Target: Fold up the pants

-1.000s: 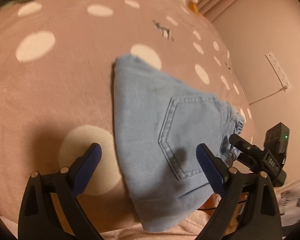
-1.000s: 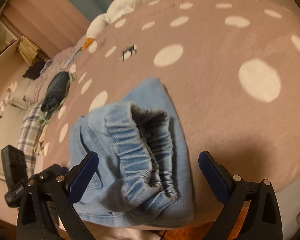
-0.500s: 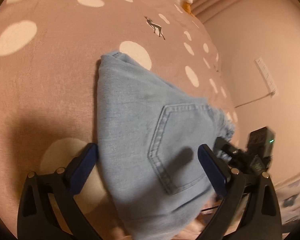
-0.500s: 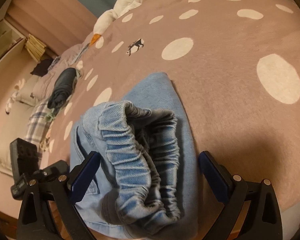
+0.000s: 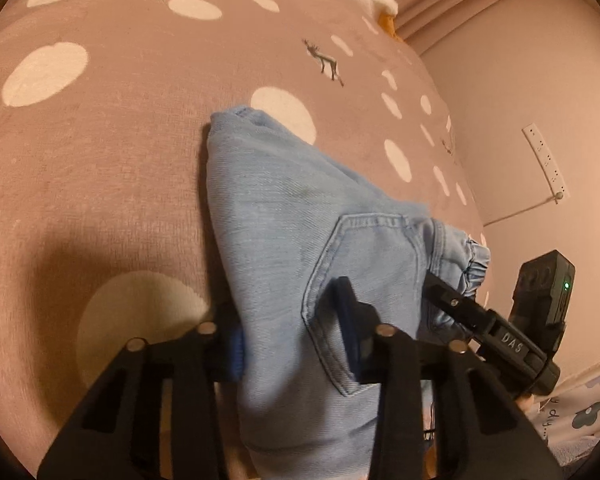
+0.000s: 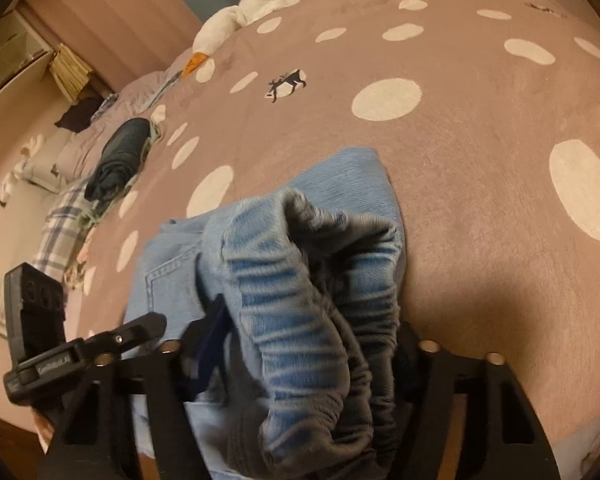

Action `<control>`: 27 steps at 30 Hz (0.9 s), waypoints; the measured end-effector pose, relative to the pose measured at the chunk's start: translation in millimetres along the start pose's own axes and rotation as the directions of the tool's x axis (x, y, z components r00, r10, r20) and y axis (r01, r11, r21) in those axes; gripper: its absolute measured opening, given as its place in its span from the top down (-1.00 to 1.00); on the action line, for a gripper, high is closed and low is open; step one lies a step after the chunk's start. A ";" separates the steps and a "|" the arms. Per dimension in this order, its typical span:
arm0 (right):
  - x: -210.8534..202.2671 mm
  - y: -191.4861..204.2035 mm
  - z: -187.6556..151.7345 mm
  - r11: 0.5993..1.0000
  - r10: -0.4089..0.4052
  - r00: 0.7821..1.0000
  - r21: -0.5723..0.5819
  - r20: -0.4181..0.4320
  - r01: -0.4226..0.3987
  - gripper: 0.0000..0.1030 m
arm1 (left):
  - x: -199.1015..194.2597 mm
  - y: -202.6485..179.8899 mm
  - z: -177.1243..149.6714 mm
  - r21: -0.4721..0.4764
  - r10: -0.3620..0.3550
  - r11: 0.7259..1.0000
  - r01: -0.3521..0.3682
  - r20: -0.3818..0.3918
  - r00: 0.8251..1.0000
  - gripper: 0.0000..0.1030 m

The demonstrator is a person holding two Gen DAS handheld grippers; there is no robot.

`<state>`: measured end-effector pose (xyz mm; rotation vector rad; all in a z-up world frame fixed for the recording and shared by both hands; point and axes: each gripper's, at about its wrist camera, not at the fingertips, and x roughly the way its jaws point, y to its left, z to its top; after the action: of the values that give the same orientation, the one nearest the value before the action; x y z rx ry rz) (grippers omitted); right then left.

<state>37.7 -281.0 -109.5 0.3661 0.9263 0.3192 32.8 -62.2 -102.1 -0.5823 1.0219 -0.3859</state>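
Observation:
Folded light blue denim pants (image 5: 292, 216) lie on a pink bedspread with white dots (image 5: 100, 128). In the left wrist view my left gripper (image 5: 292, 344) is shut on the near edge of the pants beside the back pocket (image 5: 364, 264). In the right wrist view my right gripper (image 6: 304, 348) is shut on the gathered elastic waistband (image 6: 300, 292) of the pants (image 6: 348, 184). Each gripper shows in the other's view, close beside the pants: the right one (image 5: 500, 336) and the left one (image 6: 60, 352).
The bed edge is right under both grippers. A wall with a power strip (image 5: 546, 164) stands to the right. A white goose plush (image 6: 260, 4) lies at the far end. Dark rolled clothes (image 6: 120, 156) and plaid fabric (image 6: 60, 232) lie to the left.
Both grippers have moved forward onto the pants and closed from open: the left on the near edge by the pocket, the right on the waistband.

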 end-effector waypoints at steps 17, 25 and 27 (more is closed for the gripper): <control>-31.0 54.3 4.0 0.998 0.038 0.993 -0.059 0.111 -0.031 -0.09 | -82.0 -28.9 -5.1 0.135 0.020 0.990 -0.044 0.174 0.984 0.50; -41.2 74.0 17.1 0.993 0.054 0.985 -0.111 0.163 -0.036 -0.09 | -102.9 -35.4 7.0 0.187 0.019 0.980 -0.065 0.240 0.971 0.50; -43.0 77.3 20.4 0.992 0.058 0.983 -0.119 0.175 -0.037 -0.09 | -107.8 -36.5 9.9 0.191 0.015 0.980 -0.064 0.249 0.968 0.50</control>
<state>21.8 -233.4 -33.8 0.3054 0.7211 0.3762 -11.0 -28.3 -2.2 -0.4177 0.7452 -0.3645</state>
